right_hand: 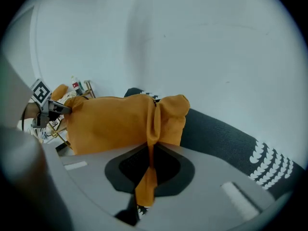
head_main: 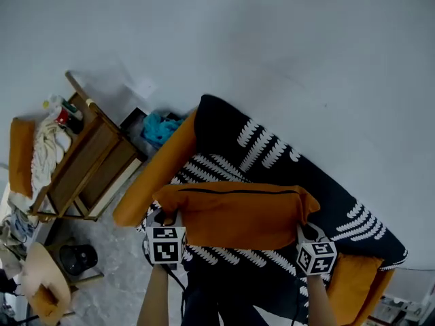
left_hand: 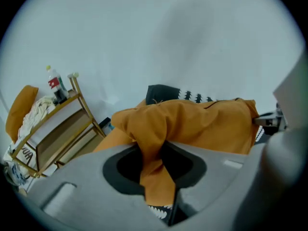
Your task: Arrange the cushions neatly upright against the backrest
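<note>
While left claw (head_main: 162, 218), right claw (head_main: 306, 229) pinch ends, cushion (head_main: 238, 216) hangs between.

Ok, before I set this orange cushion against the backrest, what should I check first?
1. Left hand-held gripper grip: ok, jaws shut on a fold at one end of the cushion.
2. Right hand-held gripper grip: ok, a thin fabric fold is pinched at the other end.
3. Cushion attitude: ok, it hangs roughly level between both grippers.
4. Landing spot on the backrest: cannot tell, the cushion hides its lower part.
5. Side clearance: ok, the wooden shelf stands apart, beyond the orange armrest.
</note>
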A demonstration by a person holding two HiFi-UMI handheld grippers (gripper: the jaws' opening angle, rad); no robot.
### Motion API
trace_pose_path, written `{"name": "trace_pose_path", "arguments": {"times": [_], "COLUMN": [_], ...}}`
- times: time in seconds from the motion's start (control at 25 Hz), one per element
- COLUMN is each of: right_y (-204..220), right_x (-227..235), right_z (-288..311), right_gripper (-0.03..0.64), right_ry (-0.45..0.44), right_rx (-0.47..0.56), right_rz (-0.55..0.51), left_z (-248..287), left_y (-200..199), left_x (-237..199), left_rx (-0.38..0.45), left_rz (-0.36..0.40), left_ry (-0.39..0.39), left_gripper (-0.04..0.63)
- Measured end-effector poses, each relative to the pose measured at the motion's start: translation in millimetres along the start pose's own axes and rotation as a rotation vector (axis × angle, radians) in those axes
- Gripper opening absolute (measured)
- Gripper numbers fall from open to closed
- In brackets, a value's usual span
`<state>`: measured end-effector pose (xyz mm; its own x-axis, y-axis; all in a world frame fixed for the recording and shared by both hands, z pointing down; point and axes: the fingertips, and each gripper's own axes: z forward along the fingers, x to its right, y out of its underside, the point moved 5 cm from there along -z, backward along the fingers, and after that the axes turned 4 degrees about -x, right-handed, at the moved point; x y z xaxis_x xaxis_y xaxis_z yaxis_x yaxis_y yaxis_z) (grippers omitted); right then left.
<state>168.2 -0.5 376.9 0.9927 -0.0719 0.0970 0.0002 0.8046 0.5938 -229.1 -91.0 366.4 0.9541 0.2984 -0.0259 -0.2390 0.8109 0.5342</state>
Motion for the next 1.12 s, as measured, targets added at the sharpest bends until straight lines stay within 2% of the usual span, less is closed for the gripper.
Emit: {"name": "trace_pose_path", "arguments": {"times": [0.2, 0.4, 0.56, 0.72, 0.92, 1.04, 1.12], "right_y": [-32.7, -49.2, -51.2, -50.2, -40.1, -27.7, -16.5], "right_x": [7.2, 10.1, 16.1, 22.2, 26.2, 28.0, 29.5], "right_z": [-20.4, -28.3, -26.0, -22.2, -6.4, 10.4, 27.7], "right_gripper": [0.02, 0.02, 0.02, 0.02, 0.021, 0.021, 0.025], "right_ry": [0.047, 0.104, 0.168, 0.239, 0.269, 0.274, 0.269], "right_rx": [0.101, 0.141, 0.165, 0.194, 0.184, 0.154, 0.114], "right_rz": [0.061, 0.109, 0.188, 0.268, 0.328, 0.339, 0.347], "left_z": [-1.1, 17.4, 43.2, 69.6, 99.9, 124.7, 146.8], "left_y": [-71.1, -126.0, -162.5, -189.2, -214.1, -213.8, -204.6], "left_x": [2.8, 7.1, 18.1, 31.9, 45.5, 48.5, 45.9], "left_rx": [0.086, 0.117, 0.131, 0.114, 0.142, 0.142, 0.113], "left_rz": [0.11, 0.209, 0.304, 0.361, 0.448, 0.483, 0.496], "left_ry": [0.043, 0.101, 0.163, 0.213, 0.259, 0.277, 0.268], "left_gripper": [0.11, 0.114, 0.12, 0.123, 0.129, 0.135, 0.146]}}
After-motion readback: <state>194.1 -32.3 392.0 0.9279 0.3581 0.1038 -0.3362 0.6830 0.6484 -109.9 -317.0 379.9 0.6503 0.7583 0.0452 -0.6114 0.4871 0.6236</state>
